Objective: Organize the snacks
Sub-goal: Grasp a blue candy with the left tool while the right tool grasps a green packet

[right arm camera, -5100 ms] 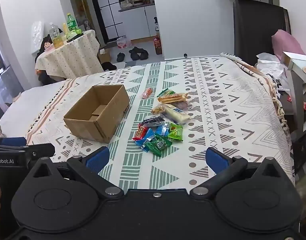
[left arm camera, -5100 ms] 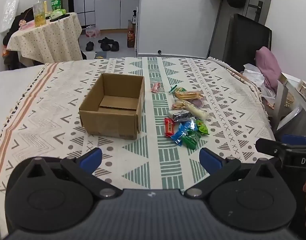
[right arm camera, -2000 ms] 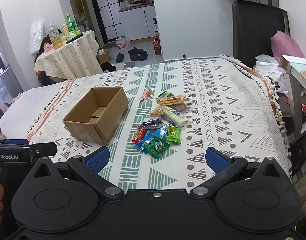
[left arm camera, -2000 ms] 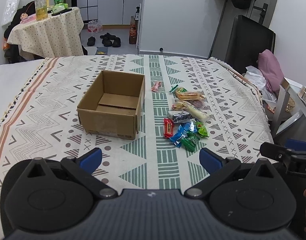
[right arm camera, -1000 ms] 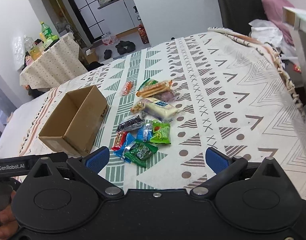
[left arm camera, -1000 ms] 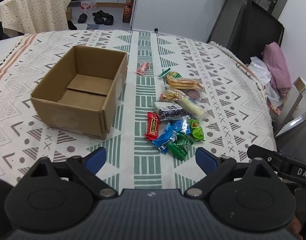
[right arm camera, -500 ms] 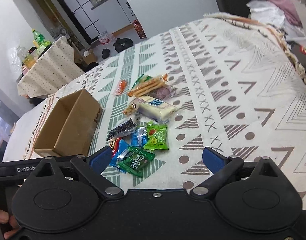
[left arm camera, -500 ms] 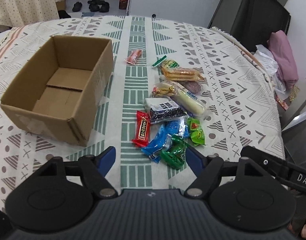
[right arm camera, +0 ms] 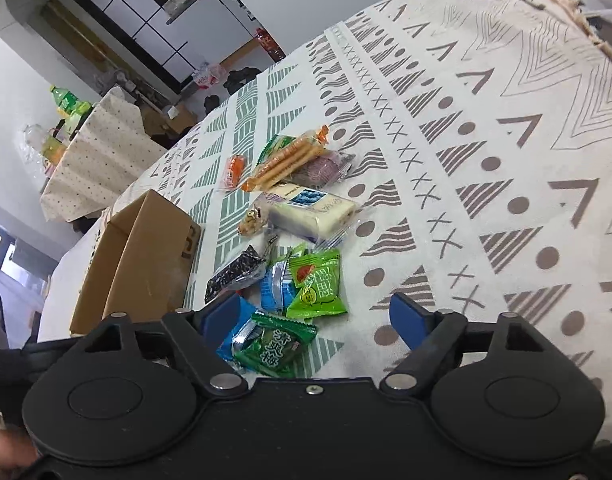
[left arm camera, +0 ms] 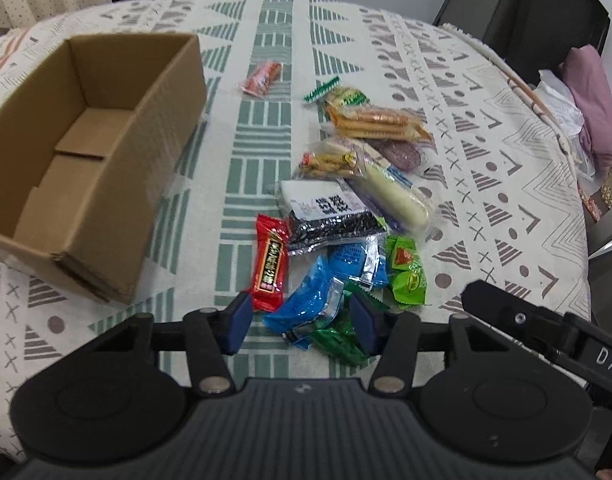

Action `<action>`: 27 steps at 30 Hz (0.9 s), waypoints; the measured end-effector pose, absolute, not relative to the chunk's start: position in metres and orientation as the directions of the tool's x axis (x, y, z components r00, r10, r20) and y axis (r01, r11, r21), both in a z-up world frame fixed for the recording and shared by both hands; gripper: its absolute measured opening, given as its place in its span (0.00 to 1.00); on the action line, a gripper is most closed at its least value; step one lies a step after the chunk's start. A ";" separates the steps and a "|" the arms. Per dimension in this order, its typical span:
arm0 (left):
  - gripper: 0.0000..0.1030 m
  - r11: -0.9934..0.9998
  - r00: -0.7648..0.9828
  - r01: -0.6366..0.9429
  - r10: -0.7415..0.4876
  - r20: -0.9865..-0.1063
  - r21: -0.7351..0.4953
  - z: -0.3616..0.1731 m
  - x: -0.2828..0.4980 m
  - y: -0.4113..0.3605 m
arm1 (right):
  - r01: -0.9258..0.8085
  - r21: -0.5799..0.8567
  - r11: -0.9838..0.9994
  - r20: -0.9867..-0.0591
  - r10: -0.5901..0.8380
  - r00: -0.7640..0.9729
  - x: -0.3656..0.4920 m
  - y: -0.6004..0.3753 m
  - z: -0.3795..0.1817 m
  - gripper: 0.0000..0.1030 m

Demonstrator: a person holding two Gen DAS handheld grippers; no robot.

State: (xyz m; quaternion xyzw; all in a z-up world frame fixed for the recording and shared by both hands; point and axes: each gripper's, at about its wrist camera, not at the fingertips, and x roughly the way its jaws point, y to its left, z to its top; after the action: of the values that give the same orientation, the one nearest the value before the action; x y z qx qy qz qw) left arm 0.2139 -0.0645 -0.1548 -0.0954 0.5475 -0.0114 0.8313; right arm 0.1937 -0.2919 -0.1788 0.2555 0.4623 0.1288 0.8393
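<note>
An empty open cardboard box (left arm camera: 86, 160) stands left of a snack pile on the patterned cloth. The pile holds a red bar (left arm camera: 271, 264), a black-and-white packet (left arm camera: 326, 216), a long white bun (left arm camera: 394, 196), a biscuit pack (left arm camera: 374, 122) and green packets. My left gripper (left arm camera: 301, 322) hangs low over the pile's near end. Its jaws are closing, with a blue packet (left arm camera: 306, 308) lying between the pads, untouched. My right gripper (right arm camera: 314, 320) is also closing, wider, around a dark green packet (right arm camera: 274, 344) and a light green one (right arm camera: 316, 284), gripping neither.
A small orange packet (left arm camera: 262, 78) lies apart, beyond the box's far corner. The cloth's tasselled edge (left arm camera: 546, 112) drops off on the right, beside pink clothing (left arm camera: 594, 96) and a dark chair (left arm camera: 526, 20). A dotted-cloth table with bottles (right arm camera: 94, 148) stands behind.
Both grippers have sunk and moved in toward the snack pile, which now looms larger. Both pairs of jaws have narrowed, the left far more than the right.
</note>
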 end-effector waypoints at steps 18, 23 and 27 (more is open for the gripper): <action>0.24 0.977 0.296 -0.140 -0.114 -0.948 -0.161 -0.194 0.233 -0.074 | 0.017 0.525 0.851 -0.738 0.445 0.507 0.219 -0.277 -0.206 0.69; 0.23 0.974 0.295 -0.154 -0.114 -0.949 -0.164 -0.190 0.235 -0.074 | 0.015 0.504 0.864 -0.749 0.428 0.506 0.223 -0.273 -0.210 0.62; 0.23 0.981 0.314 -0.102 -0.124 -0.941 -0.164 -0.180 0.238 -0.074 | 0.004 0.476 0.880 -0.768 0.413 0.489 0.228 -0.265 -0.215 0.54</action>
State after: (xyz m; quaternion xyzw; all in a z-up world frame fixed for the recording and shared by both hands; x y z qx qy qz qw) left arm 0.2381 -0.0740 -0.1804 -0.0968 0.5855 -0.0069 0.8048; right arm 0.2277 -0.2650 -0.2154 0.2125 0.4905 0.1224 0.8362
